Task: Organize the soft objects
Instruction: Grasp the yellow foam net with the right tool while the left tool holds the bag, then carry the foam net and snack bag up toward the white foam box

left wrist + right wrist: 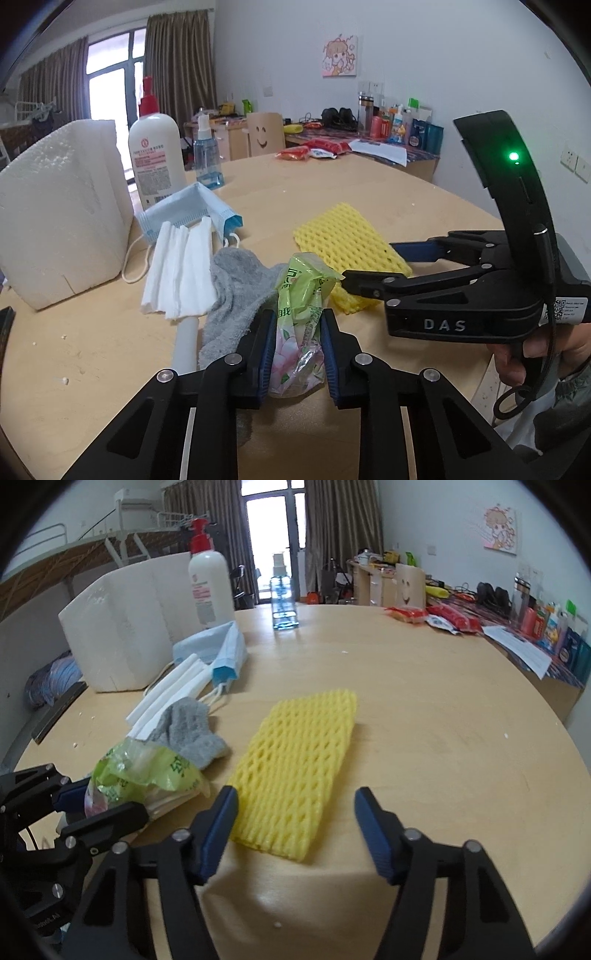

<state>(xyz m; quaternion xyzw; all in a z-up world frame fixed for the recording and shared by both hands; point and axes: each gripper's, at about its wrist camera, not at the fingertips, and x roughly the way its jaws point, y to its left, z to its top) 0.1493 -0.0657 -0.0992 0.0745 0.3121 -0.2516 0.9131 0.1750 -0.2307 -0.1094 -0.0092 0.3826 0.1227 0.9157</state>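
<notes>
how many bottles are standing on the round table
2: a white lotion bottle with a red pump beside the foam block, and a clear blue spray bottle right of it.

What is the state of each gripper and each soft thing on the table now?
Left gripper: shut on the green pack.
Right gripper: open, holding nothing.
Green pack: crumpled, clamped.
Yellow net: flat, free.
Grey sock: bunched, free.
White tissue: folded in pleats, free.
Blue mask: folded, free.
</notes>
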